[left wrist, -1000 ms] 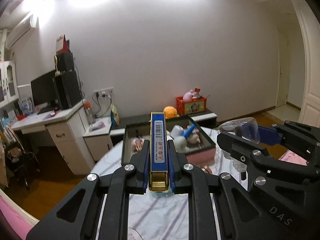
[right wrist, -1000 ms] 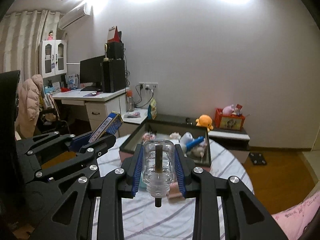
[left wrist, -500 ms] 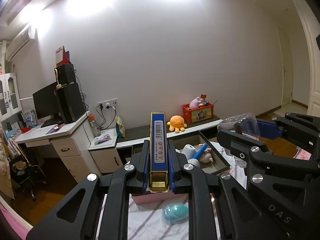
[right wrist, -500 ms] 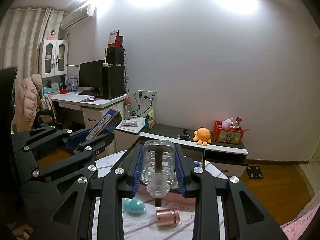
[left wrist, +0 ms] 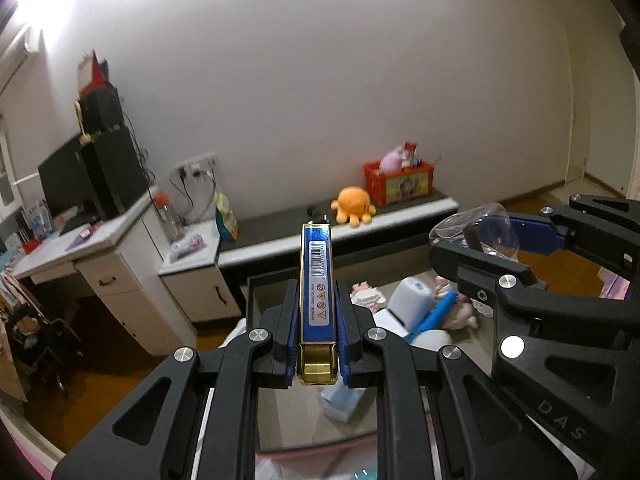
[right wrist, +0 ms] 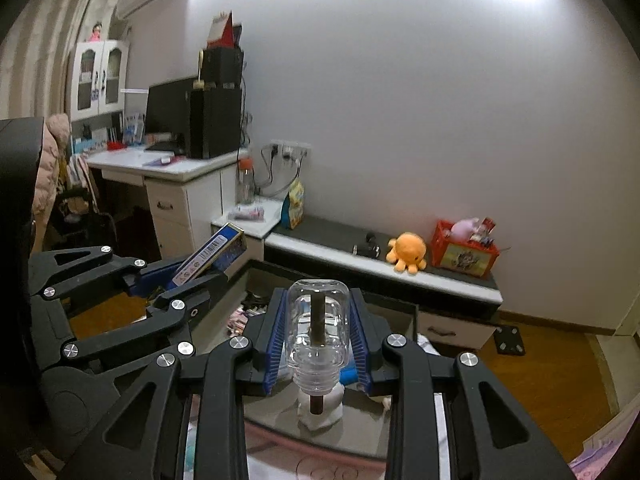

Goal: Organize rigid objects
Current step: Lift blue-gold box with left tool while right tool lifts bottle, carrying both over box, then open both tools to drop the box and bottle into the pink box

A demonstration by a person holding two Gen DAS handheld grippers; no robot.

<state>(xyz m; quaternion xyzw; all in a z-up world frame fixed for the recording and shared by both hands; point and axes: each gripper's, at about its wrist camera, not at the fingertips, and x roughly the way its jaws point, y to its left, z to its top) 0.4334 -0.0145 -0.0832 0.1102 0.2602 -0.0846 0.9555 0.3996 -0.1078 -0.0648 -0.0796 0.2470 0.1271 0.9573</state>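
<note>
My left gripper (left wrist: pixel 316 344) clamps a slim, glossy blue-and-gold box (left wrist: pixel 316 280); my right gripper (right wrist: pixel 316 344) pinches a clear ribbed plastic bottle (right wrist: pixel 316 332). Both hang over the dark rectangular tray (left wrist: pixel 252 300) of toys. Beyond, a plush orange octopus (left wrist: pixel 354 206).

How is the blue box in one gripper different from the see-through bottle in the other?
The blue box is flat, slim and solid blue with gold edges and a barcode; the clear bottle is round and see-through, with a dark stick inside. The left gripper pinches the box narrowly; the right gripper stands wider around the bottle. Both are clamped and carried above the open tray.
</note>
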